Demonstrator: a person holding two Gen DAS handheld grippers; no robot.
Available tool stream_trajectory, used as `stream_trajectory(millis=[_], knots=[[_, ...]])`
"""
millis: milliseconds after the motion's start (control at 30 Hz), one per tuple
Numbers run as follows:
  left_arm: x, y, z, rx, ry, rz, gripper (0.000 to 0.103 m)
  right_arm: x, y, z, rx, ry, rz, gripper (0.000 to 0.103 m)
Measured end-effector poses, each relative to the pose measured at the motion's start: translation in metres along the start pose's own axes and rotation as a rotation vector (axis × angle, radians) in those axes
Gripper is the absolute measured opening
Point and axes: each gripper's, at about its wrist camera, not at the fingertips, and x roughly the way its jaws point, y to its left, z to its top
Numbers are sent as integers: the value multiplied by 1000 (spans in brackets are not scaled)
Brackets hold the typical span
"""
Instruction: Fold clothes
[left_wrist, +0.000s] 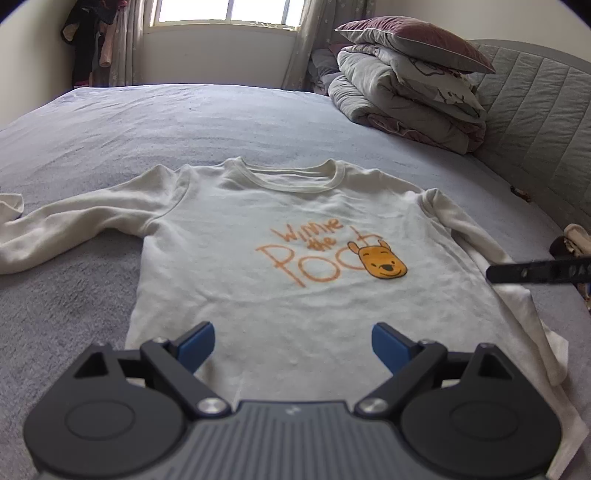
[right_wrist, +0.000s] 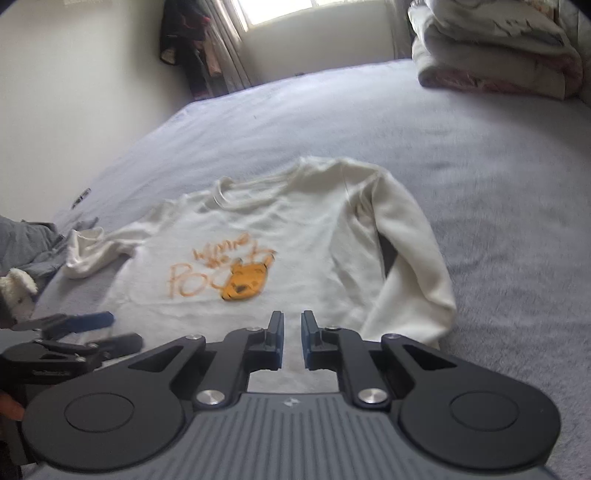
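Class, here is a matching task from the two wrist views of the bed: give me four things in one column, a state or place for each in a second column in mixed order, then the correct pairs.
Things
1. left gripper
2. right gripper
3. white shirt
4. maroon pillow

States or places
A. on top of the stacked bedding
B. fingers wide apart
C. spread flat, print facing up
D. fingers nearly together, nothing between them

Pairs: 1-B, 2-D, 3-C, 4-A
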Motion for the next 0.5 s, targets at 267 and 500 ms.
stream_trajectory(millis=[267,500], knots=[[7,-59,27,81,2,-106,91,-28,-34,18,127,-41,-17,22],[25,-127,43,153,34,-209,86,-27,-70,17,222,31,-76,23]])
